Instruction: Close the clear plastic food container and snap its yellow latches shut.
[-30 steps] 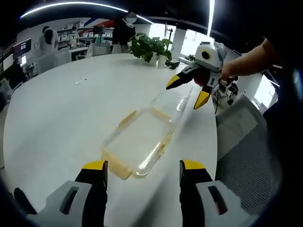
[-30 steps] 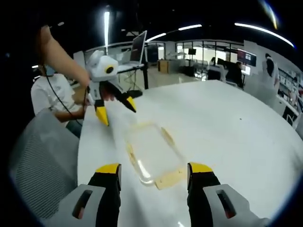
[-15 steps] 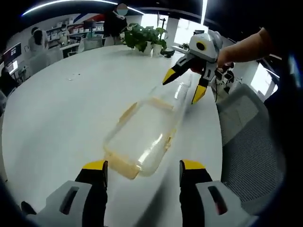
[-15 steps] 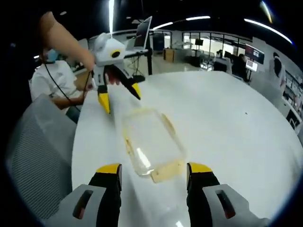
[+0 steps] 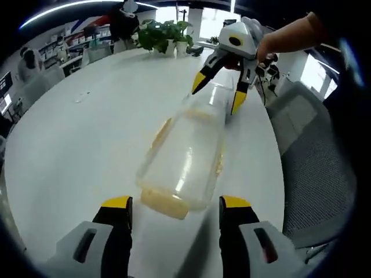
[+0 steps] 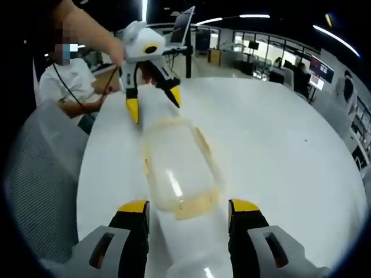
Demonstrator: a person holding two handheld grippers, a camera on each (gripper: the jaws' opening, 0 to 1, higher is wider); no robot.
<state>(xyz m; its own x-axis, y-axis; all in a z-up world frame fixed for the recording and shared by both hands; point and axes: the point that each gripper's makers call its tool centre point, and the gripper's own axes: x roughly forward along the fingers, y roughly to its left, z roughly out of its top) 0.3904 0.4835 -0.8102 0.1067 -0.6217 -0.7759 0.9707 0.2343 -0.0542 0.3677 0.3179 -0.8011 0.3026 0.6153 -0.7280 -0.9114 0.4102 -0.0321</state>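
A clear plastic food container (image 5: 184,155) with yellow latches lies on the round white table (image 5: 75,145), lengthwise between my two grippers. My left gripper (image 5: 175,204) is open, its yellow-tipped jaws either side of the container's near short end and the yellow latch (image 5: 165,204) there. At the far end my right gripper (image 5: 217,99) is open too, a hand holding it, its jaws straddling that end. In the right gripper view the container (image 6: 177,168) runs from the right gripper (image 6: 188,207) up to the left gripper (image 6: 154,109). Whether the latches are snapped I cannot tell.
A grey mesh chair (image 5: 307,150) stands at the table's edge, also seen as the chair (image 6: 40,185). Potted plants (image 5: 159,35) sit at the far rim. A seated person (image 6: 64,84) and a monitor (image 6: 181,26) are beyond the table.
Both grippers have closed in on the container from its two short ends; it now looks larger and sits between each pair of open jaws. The container itself has stayed put.
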